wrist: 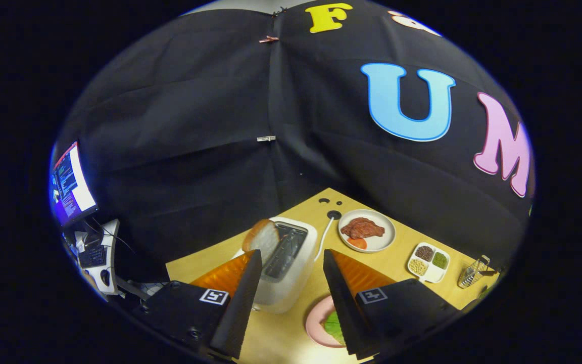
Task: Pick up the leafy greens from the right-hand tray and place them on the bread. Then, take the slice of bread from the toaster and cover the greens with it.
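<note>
While I hold the gripper (291, 268) above the bench (291, 333), its fingers stand released and well apart, grasping nothing. Item one: white toaster (291, 273), seen between the fingers and just ahead of them, with a slice of bread (261, 238) standing up out of its near slot, tilted toward the left finger. Item two: pink plate (316, 321), partly hidden behind the right finger, carrying leafy greens (334, 326); I cannot tell from here whether bread lies beneath them. Item three: white plate (367, 231) beyond the toaster with a brown cut of meat (362, 228) and a red slice. Item four: divided dish (428, 262) of beans and seeds, with a small wire basket (473, 272) beside it. By my judgement the greens are placed and the toaster slice is the remaining fetch. Hazards: the slice leans, so a descent aimed at the slot's centre could strike its crust and push it down or tip it out; pinching too near the top edge may let it swing; a finger catching the toaster's rim could drag the toaster toward the pink plate.
</note>
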Tool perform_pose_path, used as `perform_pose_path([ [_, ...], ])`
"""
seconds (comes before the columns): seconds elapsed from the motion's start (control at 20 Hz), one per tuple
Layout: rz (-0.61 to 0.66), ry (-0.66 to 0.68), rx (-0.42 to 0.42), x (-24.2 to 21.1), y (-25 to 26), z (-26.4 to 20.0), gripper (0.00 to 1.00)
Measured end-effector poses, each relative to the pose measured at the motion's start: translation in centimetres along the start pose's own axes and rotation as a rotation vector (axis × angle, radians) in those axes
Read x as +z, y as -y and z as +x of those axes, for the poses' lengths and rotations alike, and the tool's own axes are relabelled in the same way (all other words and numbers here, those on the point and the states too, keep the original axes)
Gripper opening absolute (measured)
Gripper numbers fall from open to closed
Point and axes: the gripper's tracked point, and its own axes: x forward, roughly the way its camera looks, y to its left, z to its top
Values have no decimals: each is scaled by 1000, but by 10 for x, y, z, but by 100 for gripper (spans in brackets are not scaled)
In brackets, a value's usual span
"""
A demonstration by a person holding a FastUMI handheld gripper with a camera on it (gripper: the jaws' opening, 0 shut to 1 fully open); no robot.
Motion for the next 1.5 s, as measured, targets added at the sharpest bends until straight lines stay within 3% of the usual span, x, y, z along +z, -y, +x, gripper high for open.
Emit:
perform_pose_path([
  [0.35, -23, -81, -24, -3, -51, 74, 78],
  [0.65, -66, -193, -142, -29, -43, 117, 73],
  [0.7, -66, -210, -163, -34, -39, 123, 65],
  [0.85, -47, -240, -204, -39, -32, 133, 54],
  [1.0, -2, -281, -217, -49, -29, 138, 27],
  [1.15, 56, -287, -195, -53, -33, 139, 25],
  [1.2, 68, -273, -187, -52, -31, 141, 17],
  [1.3, 80, -276, -165, -51, -35, 134, 15],
  [1.5, 93, -190, -142, -21, -35, 116, 13],
])
